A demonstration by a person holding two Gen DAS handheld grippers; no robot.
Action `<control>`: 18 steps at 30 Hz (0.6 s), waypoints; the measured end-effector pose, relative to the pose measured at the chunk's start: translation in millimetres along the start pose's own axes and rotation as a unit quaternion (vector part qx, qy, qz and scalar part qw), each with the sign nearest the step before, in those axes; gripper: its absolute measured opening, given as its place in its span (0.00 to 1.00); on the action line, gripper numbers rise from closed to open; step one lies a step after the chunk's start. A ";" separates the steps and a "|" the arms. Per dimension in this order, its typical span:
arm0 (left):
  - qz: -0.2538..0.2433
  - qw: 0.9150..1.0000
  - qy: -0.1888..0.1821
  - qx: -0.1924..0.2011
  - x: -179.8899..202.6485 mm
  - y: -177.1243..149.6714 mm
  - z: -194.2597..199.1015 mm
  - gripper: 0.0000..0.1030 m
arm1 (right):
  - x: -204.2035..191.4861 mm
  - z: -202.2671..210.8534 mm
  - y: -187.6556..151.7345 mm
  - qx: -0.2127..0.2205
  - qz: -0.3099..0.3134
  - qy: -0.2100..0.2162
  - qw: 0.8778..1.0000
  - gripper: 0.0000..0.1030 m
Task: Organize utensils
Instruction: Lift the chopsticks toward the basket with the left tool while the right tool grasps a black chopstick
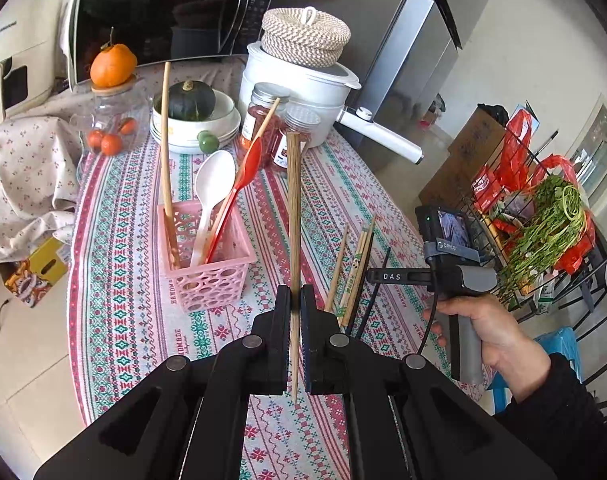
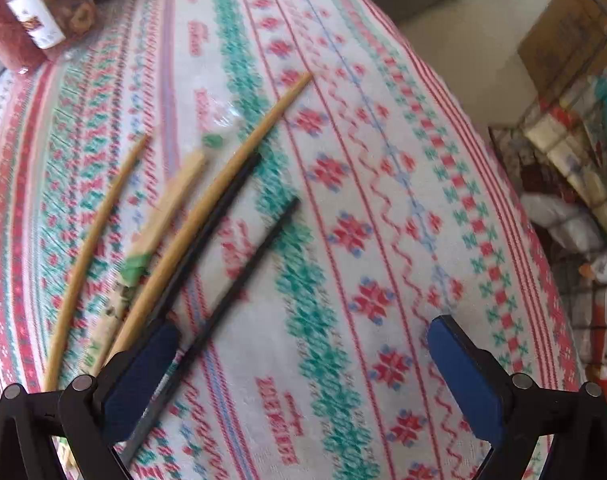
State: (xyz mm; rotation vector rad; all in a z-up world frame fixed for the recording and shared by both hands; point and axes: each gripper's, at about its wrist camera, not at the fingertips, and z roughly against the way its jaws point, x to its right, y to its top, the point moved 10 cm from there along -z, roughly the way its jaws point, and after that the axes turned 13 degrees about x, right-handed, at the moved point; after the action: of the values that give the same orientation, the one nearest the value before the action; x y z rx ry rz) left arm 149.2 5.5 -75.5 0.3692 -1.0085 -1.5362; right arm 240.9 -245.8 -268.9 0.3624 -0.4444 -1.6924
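A kitchen corner with a microwave, a grey fridge and a tiled floor holds a desk under a patterned red-and-green cloth, crowded at the back with one white cooker, a bowl stack and two jars. One pink basket holds one chopstick, one white spoon and one red spoon; five loose chopsticks, two black, lie on the cloth. The left gripper is clamped on one upright bamboo chopstick beside the basket; the right gripper is spread wide, holding nothing.
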 end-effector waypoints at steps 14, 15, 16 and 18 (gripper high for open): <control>-0.003 1.000 0.006 0.004 -5.5 -2.7 5.2 0.04 | -31.6 29.4 -12.3 0.030 0.000 0.025 0.999 0.24; -0.003 1.000 0.005 0.006 -4.8 -2.3 5.7 0.04 | -31.6 30.0 -12.4 0.030 -0.005 0.033 0.999 0.19; -0.003 1.000 0.005 0.008 -4.5 -1.9 6.5 0.04 | -32.6 32.2 -12.5 0.030 -0.013 0.042 0.999 0.17; -0.003 1.000 0.004 0.014 -4.1 0.1 8.7 0.04 | -31.1 34.9 -10.8 0.027 -0.035 0.073 0.996 0.11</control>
State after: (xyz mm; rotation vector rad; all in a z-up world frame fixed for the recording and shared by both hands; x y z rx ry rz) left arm 144.0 12.6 -71.7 0.3983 -1.0237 -1.5271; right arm 220.0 -210.5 -244.0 0.5423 -0.3748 -1.7104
